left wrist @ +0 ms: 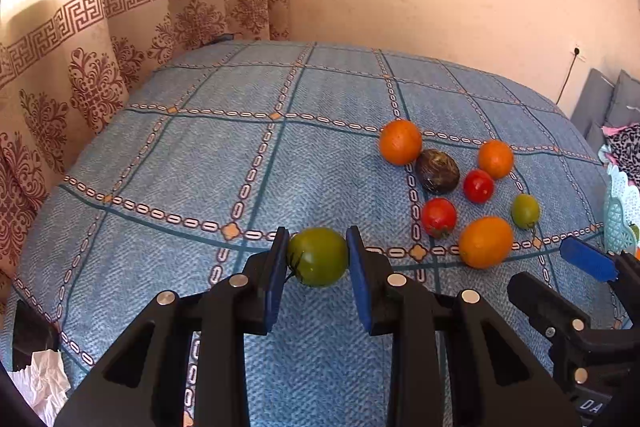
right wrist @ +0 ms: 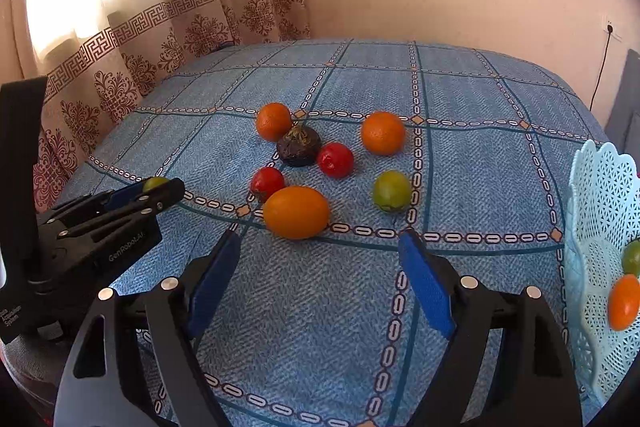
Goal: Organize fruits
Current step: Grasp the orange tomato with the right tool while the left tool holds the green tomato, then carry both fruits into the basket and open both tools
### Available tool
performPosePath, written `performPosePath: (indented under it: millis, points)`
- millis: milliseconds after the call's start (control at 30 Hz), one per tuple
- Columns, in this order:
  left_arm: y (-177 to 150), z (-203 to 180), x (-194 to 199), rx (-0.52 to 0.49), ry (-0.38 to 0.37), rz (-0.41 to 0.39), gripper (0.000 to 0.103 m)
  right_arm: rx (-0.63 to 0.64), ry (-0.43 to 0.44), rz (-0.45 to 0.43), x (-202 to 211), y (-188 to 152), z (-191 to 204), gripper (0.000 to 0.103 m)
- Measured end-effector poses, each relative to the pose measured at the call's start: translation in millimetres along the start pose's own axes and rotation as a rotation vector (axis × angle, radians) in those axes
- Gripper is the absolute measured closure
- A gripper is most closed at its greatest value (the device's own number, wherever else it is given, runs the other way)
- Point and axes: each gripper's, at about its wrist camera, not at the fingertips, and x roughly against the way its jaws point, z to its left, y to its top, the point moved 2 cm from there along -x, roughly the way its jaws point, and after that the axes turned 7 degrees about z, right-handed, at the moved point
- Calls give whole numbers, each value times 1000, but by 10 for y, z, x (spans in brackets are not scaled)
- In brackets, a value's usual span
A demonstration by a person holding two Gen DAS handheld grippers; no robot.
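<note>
Left gripper [left wrist: 318, 255] clamps green tomato [left wrist: 318, 257]; basket [right wrist: 600, 227] lies far to its right, beside the wide-open, empty right gripper [right wrist: 320, 251], the nearer one.

woven cloth bedspread [right wrist: 312, 307], perforated plastic basket [right wrist: 600, 195], glossy green tomato [left wrist: 318, 257], matt black claw [left wrist: 318, 259].

Black grippers [left wrist: 318, 259] with blue pads [right wrist: 426, 283] and silver screws

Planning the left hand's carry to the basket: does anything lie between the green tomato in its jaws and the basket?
Yes. The loose fruit pile sits between the green tomato and the basket, the big orange nearest; the open right gripper is also on that side.
</note>
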Motion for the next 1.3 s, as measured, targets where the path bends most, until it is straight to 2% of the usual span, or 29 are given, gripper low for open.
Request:
performPosePath:
  millis: [33, 167, 467, 600, 733, 1067, 1300]
  points:
    - [6, 23, 23, 7, 11, -8, 74, 5, 0, 12, -51, 17, 19, 26]
    - [41, 97, 63, 32, 22, -22, 74, 12, 9, 50, -233, 75, 76, 34]
    - [35, 109, 52, 41, 5, -18, 74, 5, -21, 83, -430, 162, 112, 46]
    - [36, 105, 50, 35, -1, -17, 73, 3, -46, 75, -444, 169, 106, 49]
    - [28, 93, 36, 26, -4, -14, 73, 12, -35, 64, -431, 142, 108, 57]
    - [9, 26, 73, -3, -10, -25, 73, -11, -38, 51, -300, 44, 93, 57]
    - [-24, -73, 145, -39, -15, -46, 74, -54, -40, 1, -35, -29, 16, 57]
